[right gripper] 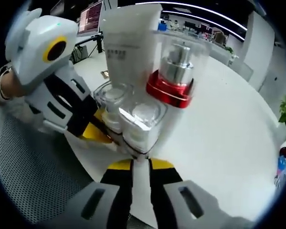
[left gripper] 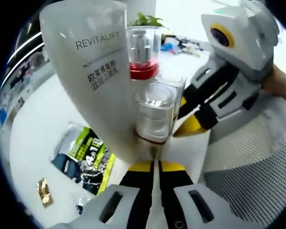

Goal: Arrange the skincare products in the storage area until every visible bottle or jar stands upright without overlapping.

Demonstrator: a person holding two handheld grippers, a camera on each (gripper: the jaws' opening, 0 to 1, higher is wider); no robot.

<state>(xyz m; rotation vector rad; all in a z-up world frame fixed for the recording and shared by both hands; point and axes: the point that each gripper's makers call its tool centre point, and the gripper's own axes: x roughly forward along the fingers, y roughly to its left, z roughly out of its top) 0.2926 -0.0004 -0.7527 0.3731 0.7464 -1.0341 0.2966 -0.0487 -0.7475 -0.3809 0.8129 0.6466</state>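
my left gripper (left gripper: 155,164) and right gripper (right gripper: 139,162) both clench the clear set case (left gripper: 155,114) at frame centre; revitalift tube (left gripper: 93,71) and red-collared pump bottle (right gripper: 174,76) stand upright, final placement unfinished.

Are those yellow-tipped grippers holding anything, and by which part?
Cannot tell: the left gripper and right gripper sit at the clear jars, bases hidden.
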